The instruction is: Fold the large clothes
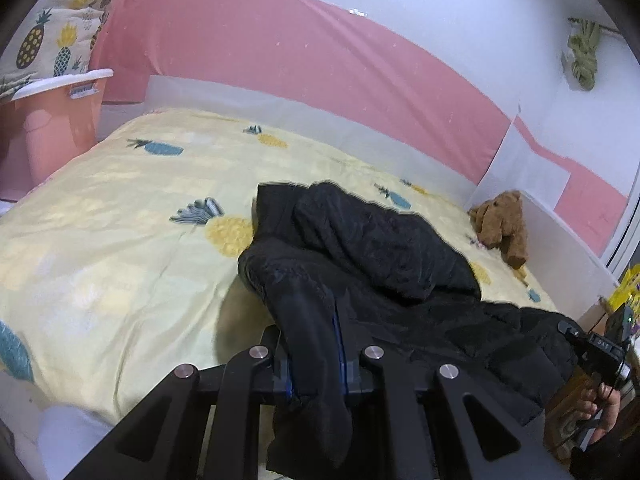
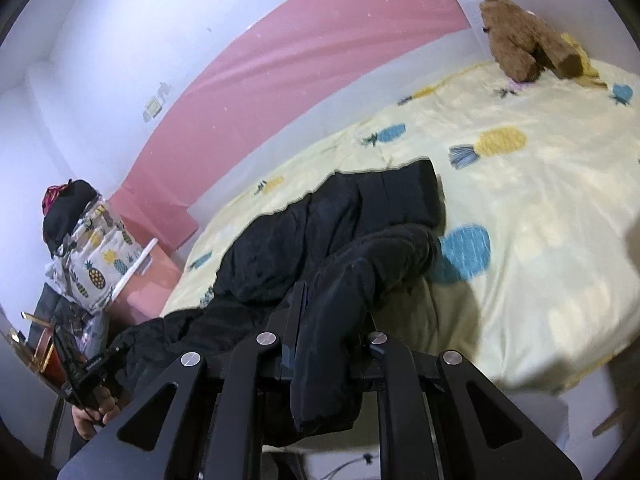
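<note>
A large black padded garment [image 1: 384, 248] lies partly on the bed, its near edge raised off the pineapple-print sheet [image 1: 120, 240]. My left gripper [image 1: 316, 344] is shut on a thick fold of that garment, whose end hangs down over the jaws. In the right wrist view the same black garment [image 2: 320, 220] stretches across the bed's near side. My right gripper [image 2: 328, 336] is shut on another fold of it, cloth drooping below the jaws. The other gripper and the hand holding it show at the edge of each view: right one [image 1: 600, 352], left one [image 2: 88, 376].
A brown teddy bear [image 1: 500, 224] sits at the bed's far corner [image 2: 520, 36]. A pink tub [image 1: 52, 128] with pineapple-print bedding [image 1: 52, 28] stands beyond the bed's other end. A pink and white wall [image 1: 280, 52] runs behind the bed.
</note>
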Demonstrator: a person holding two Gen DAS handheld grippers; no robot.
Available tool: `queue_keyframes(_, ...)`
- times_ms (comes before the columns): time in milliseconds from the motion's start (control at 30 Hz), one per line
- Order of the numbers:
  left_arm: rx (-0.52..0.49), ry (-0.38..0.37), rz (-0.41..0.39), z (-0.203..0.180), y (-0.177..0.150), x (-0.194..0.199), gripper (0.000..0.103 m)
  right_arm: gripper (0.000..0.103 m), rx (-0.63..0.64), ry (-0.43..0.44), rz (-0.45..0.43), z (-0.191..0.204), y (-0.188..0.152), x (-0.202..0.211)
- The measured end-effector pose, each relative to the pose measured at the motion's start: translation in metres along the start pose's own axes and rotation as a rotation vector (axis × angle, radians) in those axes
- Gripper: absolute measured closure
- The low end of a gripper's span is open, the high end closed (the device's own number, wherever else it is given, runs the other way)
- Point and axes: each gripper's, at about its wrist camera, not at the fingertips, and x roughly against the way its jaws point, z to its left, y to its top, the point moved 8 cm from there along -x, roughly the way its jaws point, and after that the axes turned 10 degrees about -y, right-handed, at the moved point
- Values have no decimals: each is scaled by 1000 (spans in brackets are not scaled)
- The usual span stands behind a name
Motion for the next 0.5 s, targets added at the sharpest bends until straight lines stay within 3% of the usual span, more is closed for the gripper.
queue_keyframes(267, -9, -23, -83, -2, 85, -40, 88, 90, 27, -37, -72, 16, 85, -43)
queue_keyframes(500, 54, 25, -68, 26, 160, -136, 88, 89, 34, -140, 9, 21, 152, -137)
